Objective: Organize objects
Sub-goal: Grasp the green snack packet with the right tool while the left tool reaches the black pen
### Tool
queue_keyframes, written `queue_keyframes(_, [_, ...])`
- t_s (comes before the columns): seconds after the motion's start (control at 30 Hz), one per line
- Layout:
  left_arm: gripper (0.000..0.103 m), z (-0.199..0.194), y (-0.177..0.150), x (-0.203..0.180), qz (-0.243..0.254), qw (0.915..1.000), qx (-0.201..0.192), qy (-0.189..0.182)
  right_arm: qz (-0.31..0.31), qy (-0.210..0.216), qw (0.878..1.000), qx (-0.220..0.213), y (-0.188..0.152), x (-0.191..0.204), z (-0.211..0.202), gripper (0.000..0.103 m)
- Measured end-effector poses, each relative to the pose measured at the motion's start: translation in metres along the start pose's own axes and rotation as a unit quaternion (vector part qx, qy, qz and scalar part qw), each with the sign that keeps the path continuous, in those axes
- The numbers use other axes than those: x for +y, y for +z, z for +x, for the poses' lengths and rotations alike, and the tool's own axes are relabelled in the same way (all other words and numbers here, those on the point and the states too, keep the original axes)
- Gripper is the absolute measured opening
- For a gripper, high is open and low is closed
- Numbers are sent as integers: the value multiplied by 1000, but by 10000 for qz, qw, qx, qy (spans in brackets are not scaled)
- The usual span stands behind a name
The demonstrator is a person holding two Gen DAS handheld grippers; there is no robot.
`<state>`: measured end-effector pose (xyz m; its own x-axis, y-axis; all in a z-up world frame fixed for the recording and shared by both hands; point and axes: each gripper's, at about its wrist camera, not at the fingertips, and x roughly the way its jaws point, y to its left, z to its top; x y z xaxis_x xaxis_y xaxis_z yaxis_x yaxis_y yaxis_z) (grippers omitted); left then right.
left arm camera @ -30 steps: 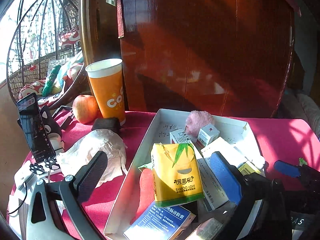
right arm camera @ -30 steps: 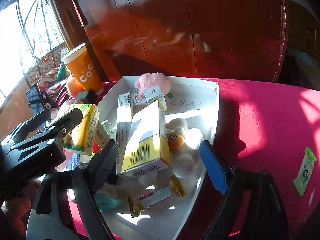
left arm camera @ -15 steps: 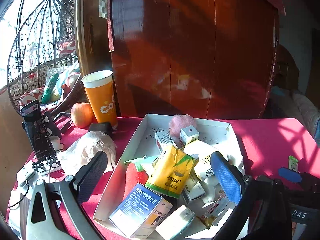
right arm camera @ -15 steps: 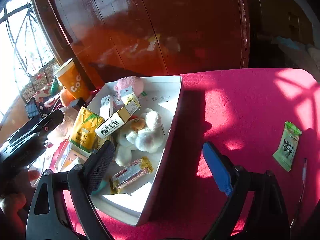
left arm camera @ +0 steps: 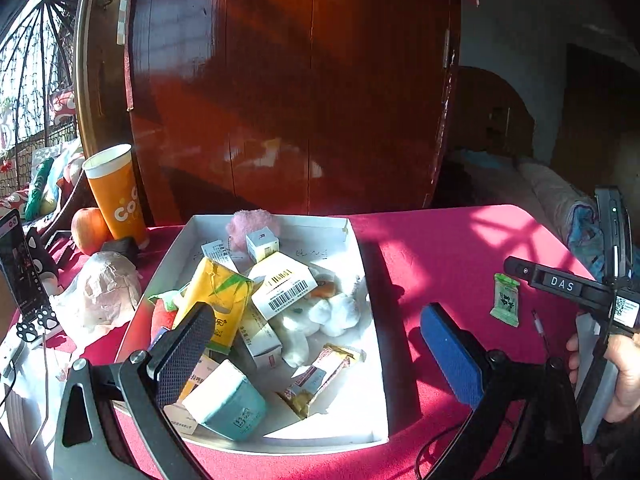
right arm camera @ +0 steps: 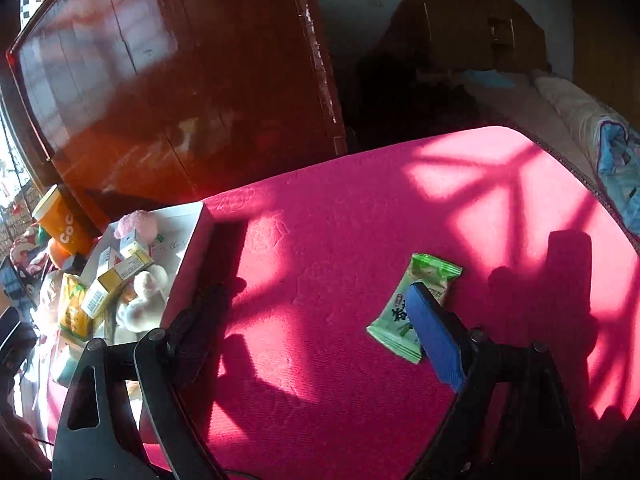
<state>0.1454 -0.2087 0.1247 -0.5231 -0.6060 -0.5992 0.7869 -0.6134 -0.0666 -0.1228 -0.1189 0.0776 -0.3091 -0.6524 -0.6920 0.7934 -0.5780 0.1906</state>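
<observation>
Reaching for a stray: right hand-held gripper (right arm camera: 316, 320), jaws apart and empty, hovers with the green snack packet (right arm camera: 412, 308) under its blue pad; next, centre, descend, clamp

At the far left of the red tablecloth (left arm camera: 448, 248) stands a tall orange paper cup (left arm camera: 114, 194), with a round orange fruit (left arm camera: 89, 229) just beside it. A dark smartphone (left arm camera: 18, 268) stands upright at the left edge. Behind them rises a glossy reddish-brown wooden panel (left arm camera: 296, 92).
</observation>
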Motion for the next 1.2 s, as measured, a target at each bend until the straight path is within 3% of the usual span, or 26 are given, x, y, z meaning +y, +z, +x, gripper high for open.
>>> queue_keyframes(0.1, [103, 12, -15, -23, 41, 9984, 330, -447, 278, -451, 9981, 310, 8, -45, 21, 91])
queue_keyframes(0.17, [103, 17, -24, -39, 188, 9976, 431, -509, 270, -611, 9963, 536, 6, -60, 36, 91])
queue_keyframes(0.3, [103, 23, -36, -61, 587, 9975, 388, -108, -94, -706, 9941, 819, 0, -51, 59, 90])
queue_keyframes(0.43, [103, 18, -38, -66, 766, 9961, 127, 419, -404, -1170, 9862, 1102, -9, -31, 80, 90])
queue_keyframes(0.57, [103, 16, -37, -63, 794, 9956, 99, 497, -714, -1346, 9829, 1035, -13, -11, 88, 90])
queue_keyframes(0.6, [103, 16, -37, -62, 787, 9956, 103, 503, -836, -1338, 9825, 990, -14, -6, 87, 81])
queue_keyframes(0.63, [103, 16, -37, -62, 778, 9956, 109, 504, -908, -1263, 9832, 958, -15, -2, 86, 67])
queue_keyframes(0.67, [103, 16, -38, -61, 768, 9957, 117, 502, -958, -1160, 9839, 964, -15, 1, 85, 60])
queue_keyframes(0.7, [103, 17, -38, -61, 765, 9957, 125, 500, -996, -1058, 9846, 970, -16, 4, 83, 45])
queue_keyframes(0.73, [103, 18, -38, -62, 768, 9957, 131, 497, -1040, -964, 9850, 982, -17, 7, 82, 37])
queue_keyframes(0.83, [103, 17, -38, -65, 789, 9957, 132, 473, -1032, -735, 9874, 953, -20, 6, 78, 36])
queue_keyframes(0.93, [103, 18, -36, -71, 806, 9959, 190, 367, -662, -164, 9943, 814, -20, -6, 61, 36])
queue_keyframes(1.07, [103, 25, -34, -88, 807, 9961, 351, -16, -229, 346, 9988, 271, -17, -35, 5, 36])
queue_keyframes(1.2, [103, 44, -35, -127, 968, 9909, 755, -560, 260, 631, 9971, -338, -21, -88, -66, 36])
